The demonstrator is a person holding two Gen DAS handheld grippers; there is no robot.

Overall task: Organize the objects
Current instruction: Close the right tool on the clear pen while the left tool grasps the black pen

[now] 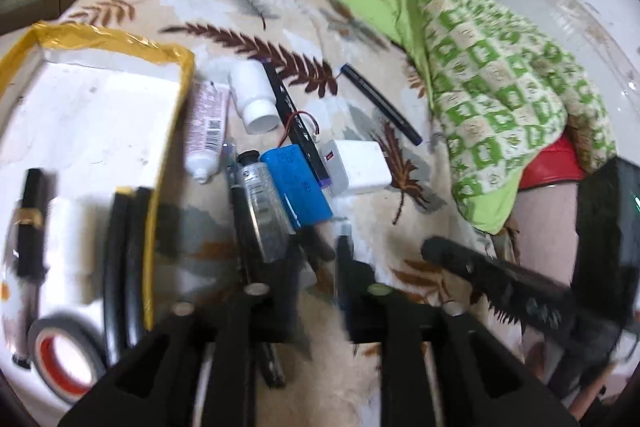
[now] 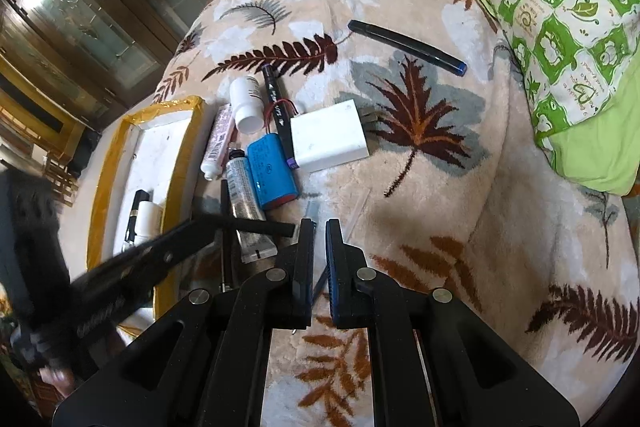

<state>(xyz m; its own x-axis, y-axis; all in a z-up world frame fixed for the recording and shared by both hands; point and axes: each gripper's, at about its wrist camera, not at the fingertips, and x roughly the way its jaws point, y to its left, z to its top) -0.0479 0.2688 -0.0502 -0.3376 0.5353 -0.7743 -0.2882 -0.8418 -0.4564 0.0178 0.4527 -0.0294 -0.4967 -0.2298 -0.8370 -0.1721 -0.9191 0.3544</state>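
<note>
My left gripper (image 1: 320,247) stands parted and empty; right gripper (image 2: 318,239) is clenched, pinching a thin stick. Clutter (image 1: 280,155) sits mid-frame beside the tray (image 1: 168,131); blur risks me nudging neighbours.

The left wrist view looks steeply down from close above the leaf-patterned beige blanket (image 1: 248,7), over the right edge of the yellow-taped white tray (image 1: 80,115). The right wrist view also tilts down, nearer the green checked pillow (image 2: 560,7), with the tray at its left. Both share the blue cylindrical battery pack (image 1: 296,185), white square charger (image 2: 328,137) and black pen (image 2: 406,45).
</note>
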